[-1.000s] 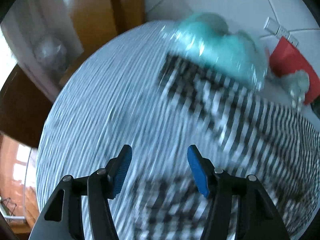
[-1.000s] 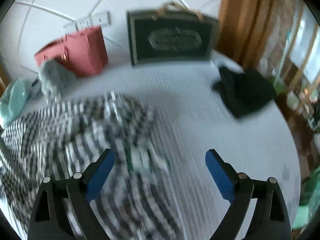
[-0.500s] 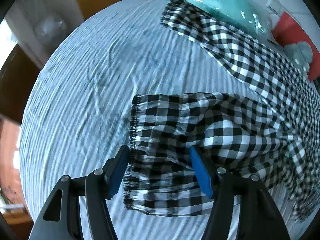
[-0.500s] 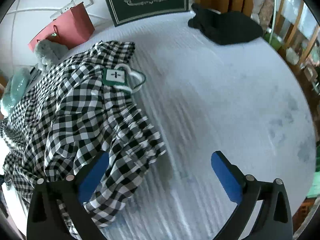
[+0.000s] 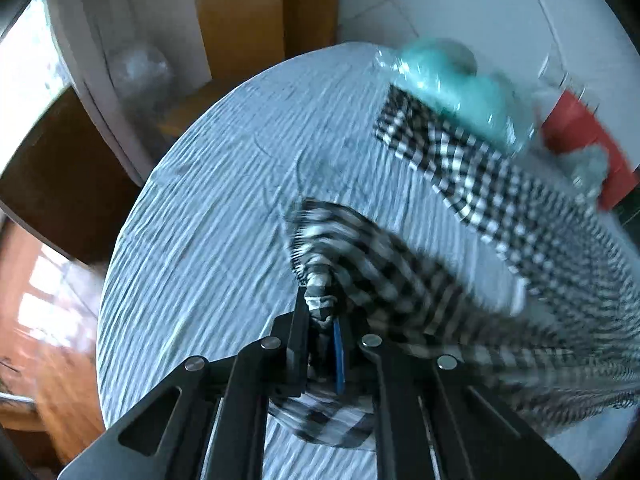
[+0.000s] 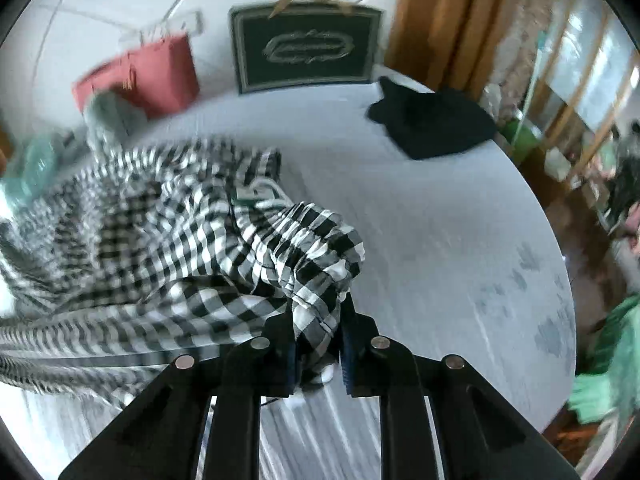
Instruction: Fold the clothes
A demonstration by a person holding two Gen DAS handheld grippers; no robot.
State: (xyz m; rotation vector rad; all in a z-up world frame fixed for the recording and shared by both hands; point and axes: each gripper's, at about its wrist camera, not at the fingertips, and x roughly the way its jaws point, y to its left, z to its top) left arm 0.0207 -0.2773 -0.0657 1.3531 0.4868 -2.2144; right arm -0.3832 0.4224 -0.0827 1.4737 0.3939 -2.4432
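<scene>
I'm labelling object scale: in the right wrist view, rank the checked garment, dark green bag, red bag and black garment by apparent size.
1. checked garment
2. dark green bag
3-4. black garment and red bag look alike; blur prevents ranking.

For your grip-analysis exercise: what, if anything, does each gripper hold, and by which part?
Both hold the checked garment: left gripper and right gripper each pinch a bunched, gathered edge.

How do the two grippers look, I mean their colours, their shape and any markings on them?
Both look alike. The left gripper and the right gripper are matte black, built from flat angular linkage bars with cut-out openings, joined by round silver pins. The fingers carry blue pads. No cables, printed markings, hands or sleeves show in either view.
</scene>
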